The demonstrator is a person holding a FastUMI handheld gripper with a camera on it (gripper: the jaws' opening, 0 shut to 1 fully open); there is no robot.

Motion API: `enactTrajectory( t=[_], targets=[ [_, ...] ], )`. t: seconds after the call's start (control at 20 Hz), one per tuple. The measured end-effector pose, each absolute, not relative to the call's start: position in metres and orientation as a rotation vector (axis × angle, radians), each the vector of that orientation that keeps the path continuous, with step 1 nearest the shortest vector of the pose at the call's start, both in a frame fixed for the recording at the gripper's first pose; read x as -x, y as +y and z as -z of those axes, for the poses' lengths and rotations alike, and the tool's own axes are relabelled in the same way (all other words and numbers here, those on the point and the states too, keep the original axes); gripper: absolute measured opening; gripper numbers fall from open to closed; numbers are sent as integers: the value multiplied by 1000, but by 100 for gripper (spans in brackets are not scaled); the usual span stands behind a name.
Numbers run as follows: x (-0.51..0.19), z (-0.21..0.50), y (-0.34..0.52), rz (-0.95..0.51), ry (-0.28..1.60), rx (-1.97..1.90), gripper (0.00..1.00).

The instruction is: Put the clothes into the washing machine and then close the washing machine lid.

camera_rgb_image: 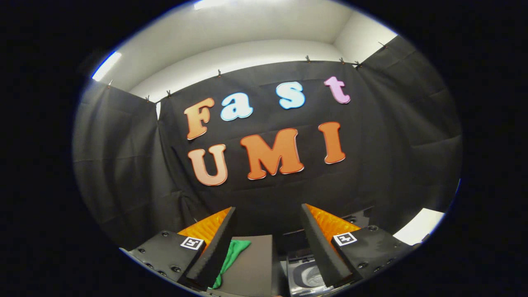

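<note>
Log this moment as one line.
gripper: open, holding nothing | green cloth: on brown surface, between fingers | washing machine: lid open, beside cloth

The gripper hangs with fingers spread wide, nothing between them. Below, the cloth lies on a board, by the left finger; the washer sits right of the board.

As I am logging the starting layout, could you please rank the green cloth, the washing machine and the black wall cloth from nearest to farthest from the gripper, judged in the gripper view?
The gripper is open, holding nothing.
1. Green cloth: lying on a grey surface, beside the left finger.
2. Washing machine: low, next to the right finger, its tub open; too close to the cloth to call firmly.
3. Black wall cloth: clearly farthest, beyond both fingers.
</note>
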State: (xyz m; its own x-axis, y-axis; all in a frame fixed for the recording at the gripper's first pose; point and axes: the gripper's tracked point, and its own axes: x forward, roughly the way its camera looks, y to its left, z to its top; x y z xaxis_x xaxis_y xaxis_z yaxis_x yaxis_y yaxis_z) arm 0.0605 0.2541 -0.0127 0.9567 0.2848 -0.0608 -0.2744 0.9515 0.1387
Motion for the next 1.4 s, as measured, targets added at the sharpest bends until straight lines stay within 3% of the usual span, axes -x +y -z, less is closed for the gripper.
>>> enactTrajectory(
  t=[0.25, 0.6, 1.4],
  targets=[
    [-52, 39, 357, -454, 160, -114, 98],
    [-35, 129, 455, -531, 378, -45, 98],
    [-35, 250, 489, -548, 597, 199, 99]
  ],
)
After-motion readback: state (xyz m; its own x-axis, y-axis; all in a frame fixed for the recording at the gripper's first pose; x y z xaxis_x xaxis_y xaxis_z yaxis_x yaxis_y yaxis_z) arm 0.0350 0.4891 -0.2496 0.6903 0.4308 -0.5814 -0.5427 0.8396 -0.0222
